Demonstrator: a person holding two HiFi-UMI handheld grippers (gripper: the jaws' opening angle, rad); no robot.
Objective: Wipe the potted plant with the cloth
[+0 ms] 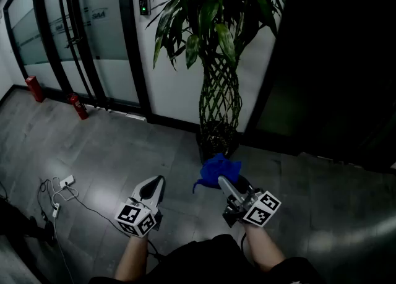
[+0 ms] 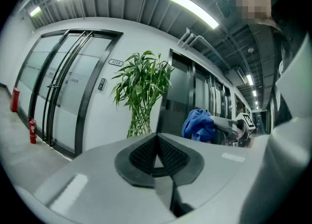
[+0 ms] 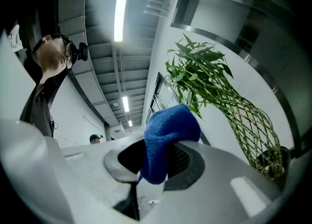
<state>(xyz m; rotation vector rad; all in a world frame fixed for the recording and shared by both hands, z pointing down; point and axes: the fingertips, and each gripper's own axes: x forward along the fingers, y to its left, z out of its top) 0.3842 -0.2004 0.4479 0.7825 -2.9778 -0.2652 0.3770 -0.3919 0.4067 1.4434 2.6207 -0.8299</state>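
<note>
The potted plant [image 1: 218, 47] stands against the wall, with long green leaves over a woven lattice of stems and a dark pot [image 1: 218, 139]. My right gripper [image 1: 224, 182] is shut on a crumpled blue cloth [image 1: 216, 169], low in front of the pot and apart from it. In the right gripper view the cloth [image 3: 168, 135] bulges out between the jaws and the plant [image 3: 209, 81] rises beyond. My left gripper [image 1: 158, 184] hangs to the left, shut and empty. Its own view shows the plant [image 2: 141, 91] and the cloth [image 2: 199, 124] ahead.
Glass doors with black frames [image 1: 68, 35] fill the left wall, with two red fire extinguishers [image 1: 78, 106] at their foot. A power strip with cables [image 1: 59, 190] lies on the grey floor at lower left. A dark panel [image 1: 334, 60] stands right of the plant.
</note>
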